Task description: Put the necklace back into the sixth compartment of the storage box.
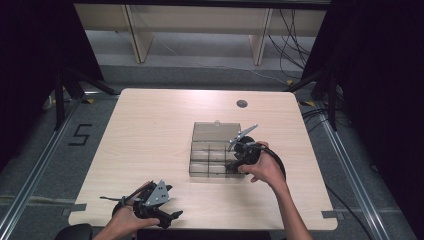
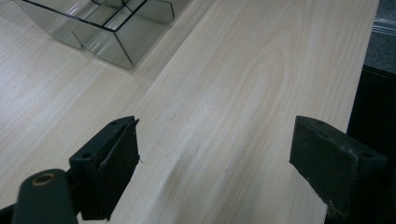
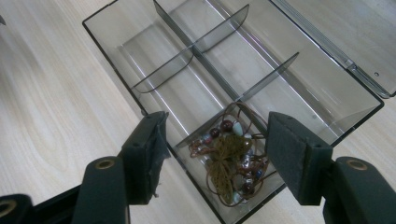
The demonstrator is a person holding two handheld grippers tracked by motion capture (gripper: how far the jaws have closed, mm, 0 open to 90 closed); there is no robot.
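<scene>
Tangled beaded cord bracelet (image 3: 231, 161) in smoky clear-plastic divided box (image 3: 140, 65).

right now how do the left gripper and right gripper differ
The right gripper hangs over the clear divided box, while the left gripper sits apart near the table's front edge.
The right gripper's fingers flank a beaded cord bundle lying in a corner compartment without pressing it; the left gripper's fingers have bare tabletop between them.
Both are open.

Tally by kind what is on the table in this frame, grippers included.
Clear divided box, lid open: 1
Beaded cord jewellery, in one compartment: 1
Grippers: 2, left gripper and right gripper, both with jaws apart
Total: 4
</scene>
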